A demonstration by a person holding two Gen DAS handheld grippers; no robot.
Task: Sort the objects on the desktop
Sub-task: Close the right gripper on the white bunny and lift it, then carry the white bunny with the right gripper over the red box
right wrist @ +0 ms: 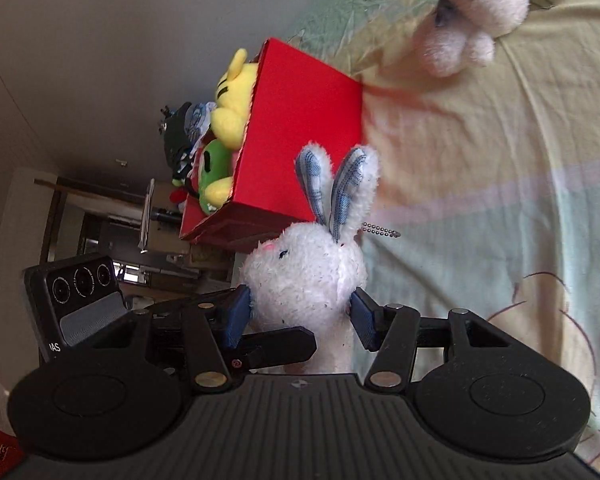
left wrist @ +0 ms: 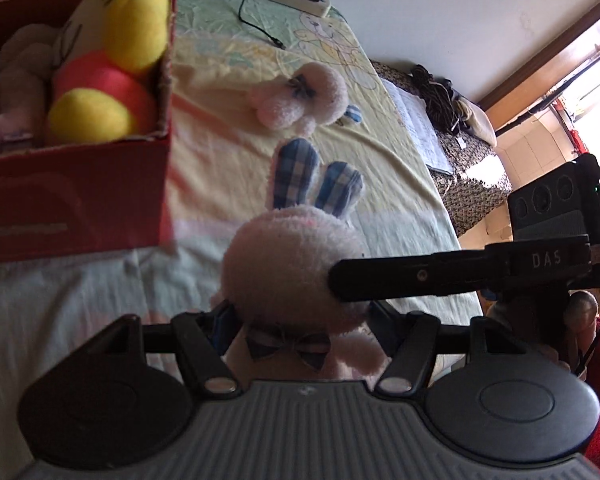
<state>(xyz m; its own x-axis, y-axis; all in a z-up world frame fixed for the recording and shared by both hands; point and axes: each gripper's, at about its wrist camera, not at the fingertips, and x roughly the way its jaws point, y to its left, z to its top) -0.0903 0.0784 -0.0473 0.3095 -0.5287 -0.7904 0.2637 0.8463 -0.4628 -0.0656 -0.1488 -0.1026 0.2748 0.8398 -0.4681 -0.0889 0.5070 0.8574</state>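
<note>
Yellow bed sheet (left wrist: 228, 168) lies under us. Both the left gripper (left wrist: 296, 332) and the right gripper (right wrist: 302, 316) squeeze our soft, light bunny (right wrist: 308, 276) near the red box (left wrist: 72, 196). We think its head squashes easily.

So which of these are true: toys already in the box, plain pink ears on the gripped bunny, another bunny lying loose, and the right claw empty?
1. The red box already holds a yellow plush toy. True.
2. The held bunny has plain pink ears. False: its ears are blue checked.
3. A second bunny lies on the bed sheet, outside the box. True.
4. The right claw is empty. False: its pads flank the held bunny's head.
</note>
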